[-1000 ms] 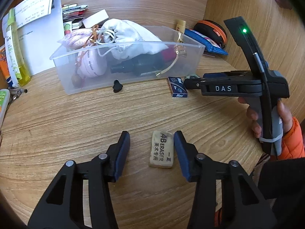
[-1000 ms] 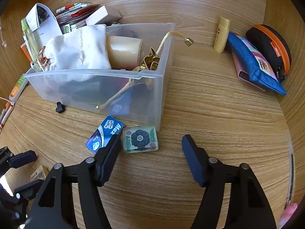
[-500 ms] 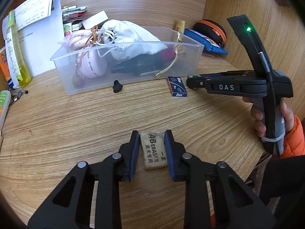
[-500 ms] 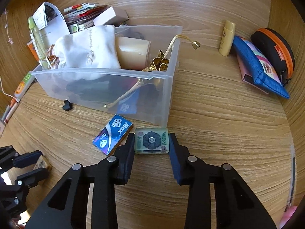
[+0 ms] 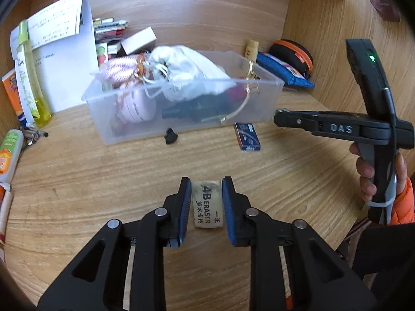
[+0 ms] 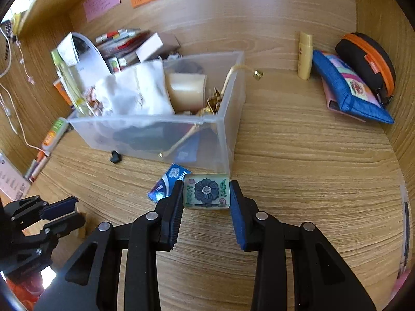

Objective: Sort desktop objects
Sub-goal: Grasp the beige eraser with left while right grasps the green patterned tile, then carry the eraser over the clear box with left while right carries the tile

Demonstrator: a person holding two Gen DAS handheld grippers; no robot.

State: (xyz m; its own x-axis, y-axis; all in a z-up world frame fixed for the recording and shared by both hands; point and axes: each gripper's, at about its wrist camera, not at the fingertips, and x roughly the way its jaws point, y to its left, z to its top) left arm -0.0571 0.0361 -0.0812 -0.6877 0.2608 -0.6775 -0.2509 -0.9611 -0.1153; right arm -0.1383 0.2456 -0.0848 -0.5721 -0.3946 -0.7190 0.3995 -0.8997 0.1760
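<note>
- Only the left wrist view shows the left gripper point(image 5: 206, 202) clamped on the eraser point(image 5: 208, 205).
- Right gripper point(image 6: 206, 194) pinches the flower-patterned block point(image 6: 206, 191), half hiding the blue box point(image 6: 168, 183).

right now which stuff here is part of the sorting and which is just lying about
In the job:
- eraser, in the left claw
- flower block, in the right claw
- clear bin
- blue Max box
- small black clip

Lying about:
- blue pouch
- black-and-orange case
- yellow tube
</note>
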